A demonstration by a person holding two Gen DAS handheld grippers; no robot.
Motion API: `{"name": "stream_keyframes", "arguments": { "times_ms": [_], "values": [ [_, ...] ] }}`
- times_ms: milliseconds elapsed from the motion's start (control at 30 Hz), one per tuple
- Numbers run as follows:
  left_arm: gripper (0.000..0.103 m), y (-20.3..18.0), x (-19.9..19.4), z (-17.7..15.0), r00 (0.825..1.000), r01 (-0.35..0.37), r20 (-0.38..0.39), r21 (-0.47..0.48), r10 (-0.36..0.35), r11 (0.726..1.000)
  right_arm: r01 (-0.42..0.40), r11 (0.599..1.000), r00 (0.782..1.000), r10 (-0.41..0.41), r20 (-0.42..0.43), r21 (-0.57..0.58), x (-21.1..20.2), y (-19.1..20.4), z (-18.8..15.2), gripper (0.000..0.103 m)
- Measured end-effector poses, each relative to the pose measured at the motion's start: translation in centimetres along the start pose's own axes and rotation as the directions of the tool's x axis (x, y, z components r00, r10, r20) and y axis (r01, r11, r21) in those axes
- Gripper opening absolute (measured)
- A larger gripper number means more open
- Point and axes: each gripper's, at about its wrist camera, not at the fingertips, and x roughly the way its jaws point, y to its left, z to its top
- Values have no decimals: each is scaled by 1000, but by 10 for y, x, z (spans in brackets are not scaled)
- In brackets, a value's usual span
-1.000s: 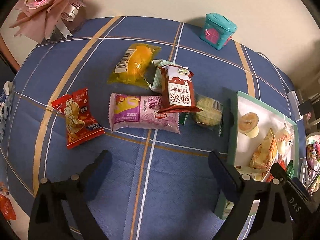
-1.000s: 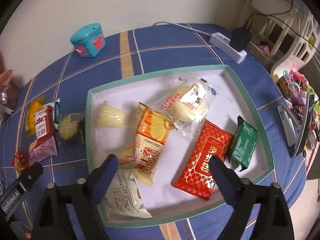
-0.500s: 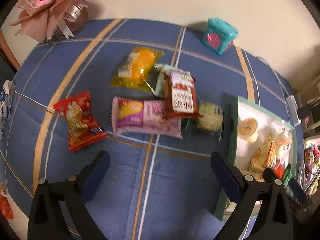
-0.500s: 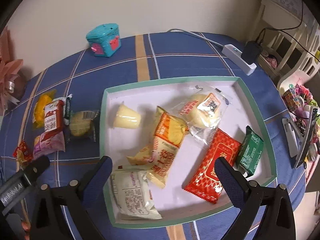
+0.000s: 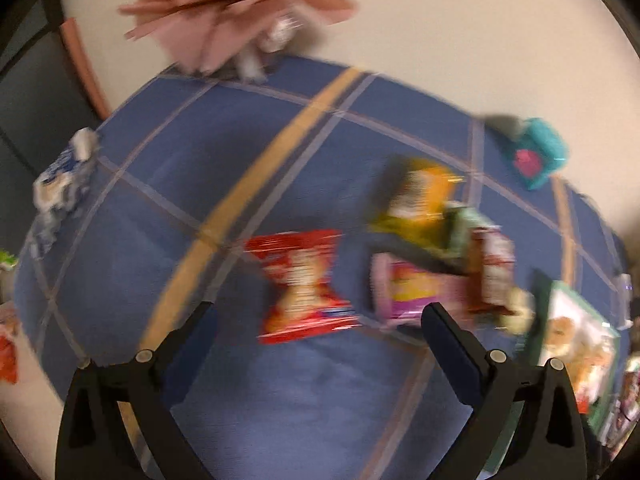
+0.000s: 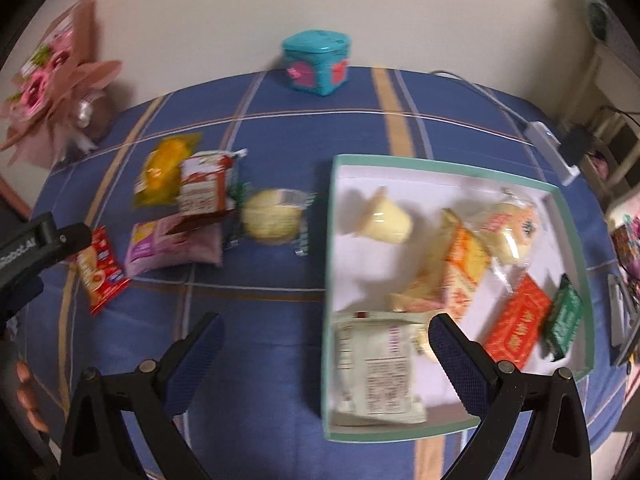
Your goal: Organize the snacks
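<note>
Left gripper (image 5: 316,320) jaws apart, empty; red snack packet (image 5: 302,284) just beyond, between them.

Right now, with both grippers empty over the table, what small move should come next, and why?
Probably lower the left gripper onto the red snack packet. That gripper is open with nothing in it, and the packet lies flat on the blue cloth just ahead of its fingers, apart from the other loose snacks. The tray already holds several packets and has bare space left.
</note>
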Motion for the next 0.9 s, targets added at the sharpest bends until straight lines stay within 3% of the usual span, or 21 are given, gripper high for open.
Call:
{"name": "stream_keyframes", "arguments": {
  "times_ms": [67,167,267,767,900],
  "values": [
    [100,21,4,4,1000,-25,-14,-48,24,999,-4,1000,1000,4,-3,-19,1,7,-1,103],
    [101,46,4,9,1000,1,-11,-117,-2,993,-21,999,1000,20,-8,-32,3,17,0,103],
    [101,58,4,12,1000,-5,2,-137,5,991,-44,998,999,44,-9,-36,3,25,2,103],
    [103,49,44,19,988,138,-48,-178,-149,974,-111,994,992,112,51,-16,21,46,60,102],
    [103,46,55,22,982,168,-59,-184,-182,968,-137,990,990,138,37,-21,37,55,76,88]
  ]
}}
